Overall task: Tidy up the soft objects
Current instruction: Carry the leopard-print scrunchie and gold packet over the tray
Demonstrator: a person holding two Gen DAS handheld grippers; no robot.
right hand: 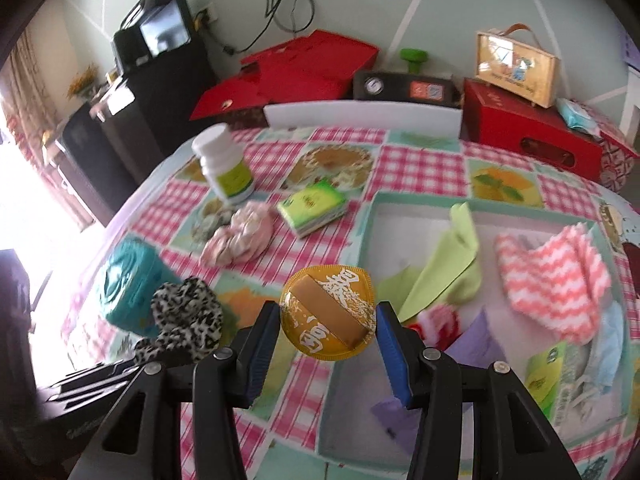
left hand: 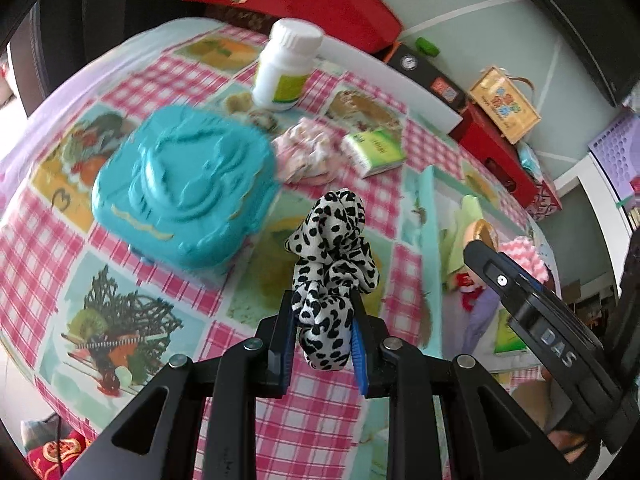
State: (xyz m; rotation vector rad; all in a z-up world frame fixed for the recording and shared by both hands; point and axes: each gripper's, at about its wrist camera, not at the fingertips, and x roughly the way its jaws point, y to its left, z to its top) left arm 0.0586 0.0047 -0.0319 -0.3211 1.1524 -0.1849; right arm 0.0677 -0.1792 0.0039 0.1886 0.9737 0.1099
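My left fingers point(left hand: 324, 340) are clenched on the leopard-print scrunchie point(left hand: 332, 264), which stands up out of them, its long axis running away from the tips, clear of the counter point(left hand: 312, 420). Ahead of those fingers and to their left lies the teal plastic case point(left hand: 184, 184); straight ahead, past the scrunchie, sit the pink floral scrunchie point(left hand: 308, 152) and the green tissue pack point(left hand: 376, 152), with the white bottle point(left hand: 288, 64) farther off behind them.

To the right of the left fingers is the shallow mint-rimmed tray point(right hand: 366, 232), and my right fingers point(right hand: 326, 340) hang at its near left corner, grasping the round orange packet point(right hand: 328, 312) by its two edges, its tan band slanting across between the pads. In that tray, ahead and right of the right fingers, already lie the green cloth point(right hand: 440, 272), the pink zigzag cloth point(right hand: 556, 280), a lilac cloth point(right hand: 476, 340) and a second green pack point(right hand: 544, 372).

What the next move turns on, I judge, is that the tray lies rightward of both loads: the right hand is nearly over it already, while the left must carry its scrunchie across to the right, behind or around the right fingers, which stand between it and the tray.
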